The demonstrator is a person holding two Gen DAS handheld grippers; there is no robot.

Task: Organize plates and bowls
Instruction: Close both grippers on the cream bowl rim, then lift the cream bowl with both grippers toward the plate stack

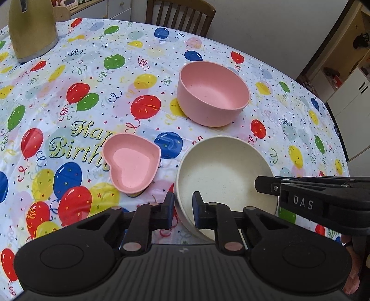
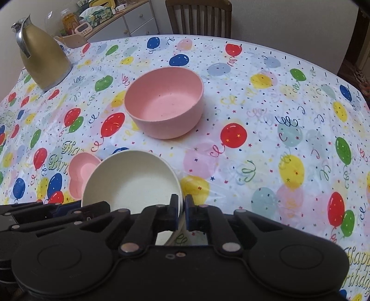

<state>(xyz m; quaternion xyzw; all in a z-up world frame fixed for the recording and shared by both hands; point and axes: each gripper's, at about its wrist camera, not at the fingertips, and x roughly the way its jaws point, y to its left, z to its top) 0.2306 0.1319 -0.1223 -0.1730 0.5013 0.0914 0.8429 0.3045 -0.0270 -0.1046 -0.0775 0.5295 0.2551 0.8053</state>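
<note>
A cream bowl point(image 1: 222, 176) stands on the balloon tablecloth point(image 1: 92, 69), close to both cameras. My left gripper point(image 1: 183, 205) is shut on its near left rim, one pad inside the wall and one outside. My right gripper point(image 2: 181, 206) is shut on the cream bowl's point(image 2: 131, 185) right rim in the same way, and it also shows from the side in the left wrist view. A pink round bowl point(image 1: 212, 92) stands upright just beyond the cream one. A pink heart-shaped dish point(image 1: 131, 166) lies to its left, partly hidden behind the cream bowl in the right wrist view.
A gold jug point(image 1: 32, 27) stands at the far left of the table. A wooden chair point(image 1: 180, 14) is pushed in at the far edge. Cabinets line the wall at the right, and a sideboard with jars and boxes point(image 2: 92, 14) stands behind the jug.
</note>
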